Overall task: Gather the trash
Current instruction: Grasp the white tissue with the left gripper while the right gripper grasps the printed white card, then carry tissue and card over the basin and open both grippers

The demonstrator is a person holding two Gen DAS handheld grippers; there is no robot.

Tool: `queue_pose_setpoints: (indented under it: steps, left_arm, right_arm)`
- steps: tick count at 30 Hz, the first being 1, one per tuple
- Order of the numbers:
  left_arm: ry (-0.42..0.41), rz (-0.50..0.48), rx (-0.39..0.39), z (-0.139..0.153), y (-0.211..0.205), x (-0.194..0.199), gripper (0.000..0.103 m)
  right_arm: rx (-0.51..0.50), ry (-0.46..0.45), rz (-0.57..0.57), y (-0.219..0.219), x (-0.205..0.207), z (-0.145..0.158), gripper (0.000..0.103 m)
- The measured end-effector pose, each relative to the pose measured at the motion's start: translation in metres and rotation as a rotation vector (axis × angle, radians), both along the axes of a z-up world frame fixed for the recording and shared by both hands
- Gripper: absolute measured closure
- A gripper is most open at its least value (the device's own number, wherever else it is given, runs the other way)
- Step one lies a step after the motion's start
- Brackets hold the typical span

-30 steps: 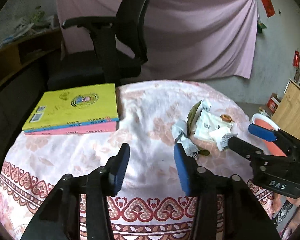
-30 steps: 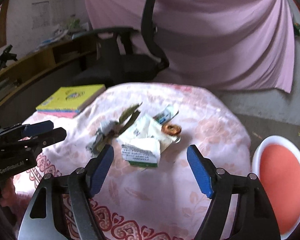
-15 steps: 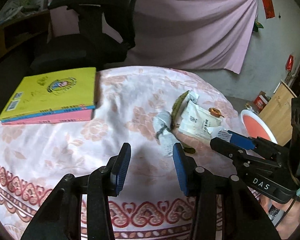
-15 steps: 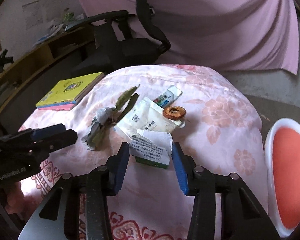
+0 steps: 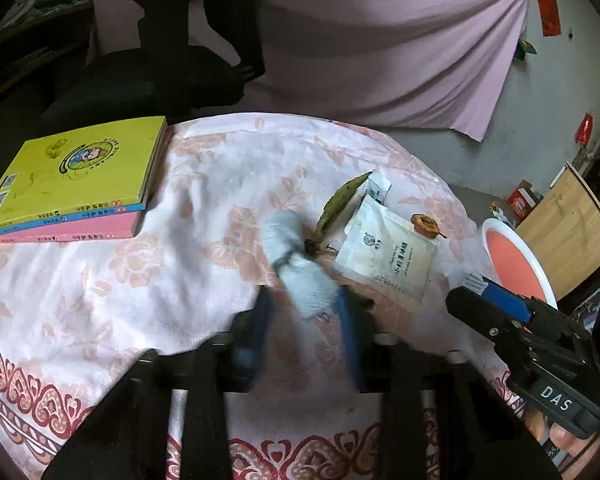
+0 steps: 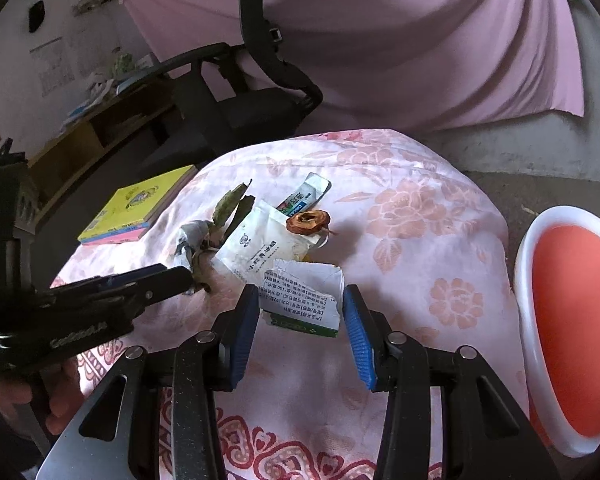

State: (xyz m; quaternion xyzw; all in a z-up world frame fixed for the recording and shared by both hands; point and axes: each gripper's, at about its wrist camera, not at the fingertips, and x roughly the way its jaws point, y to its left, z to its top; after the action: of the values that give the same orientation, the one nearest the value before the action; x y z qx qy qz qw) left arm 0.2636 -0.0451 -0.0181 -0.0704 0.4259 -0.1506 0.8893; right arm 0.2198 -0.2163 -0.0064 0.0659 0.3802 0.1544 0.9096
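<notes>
A pile of trash lies on the floral tablecloth (image 5: 204, 184). My left gripper (image 5: 304, 312) is open, its blue pads on either side of the near end of a crumpled grey tissue (image 5: 296, 268). My right gripper (image 6: 300, 312) is open around a torn printed paper packet (image 6: 304, 300); whether the pads touch it I cannot tell. Beyond lie a white sachet (image 6: 260, 248), a dry green leaf (image 5: 340, 204), a brown dried fruit slice (image 6: 308, 220) and a small blue-white wrapper (image 6: 306, 196).
A stack of books with a yellow cover (image 5: 76, 180) lies at the table's left. A black office chair (image 5: 168, 52) stands behind the table. A white bin with a red liner (image 6: 572, 320) stands on the floor at the right.
Both grippers moved forward to the pile. The left one now straddles the grey tissue. The right one narrowed from wide open and now brackets the printed packet.
</notes>
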Motion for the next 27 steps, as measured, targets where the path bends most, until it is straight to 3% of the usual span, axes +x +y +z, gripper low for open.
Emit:
queue_pose_setpoints:
  steps: [5, 15, 21, 27]
  left_arm:
    - [0.014, 0.018, -0.037, -0.002, 0.007, 0.001, 0.100]
    - [-0.053, 0.049, -0.017, 0.011, 0.012, -0.022, 0.103]
    - [-0.175, 0.042, 0.021, 0.030, 0.000, -0.046, 0.103]
    - [-0.373, -0.020, -0.005, 0.065, -0.026, -0.077, 0.103]
  right_arm:
    - [0.016, 0.002, 0.002, -0.003, -0.001, 0.000, 0.062]
    - [0.020, -0.045, 0.004, -0.005, -0.014, 0.006, 0.062]
    - [0.058, -0.146, -0.023, -0.014, -0.030, 0.019, 0.062]
    - [0.130, -0.303, -0.073, -0.044, -0.057, 0.041, 0.062]
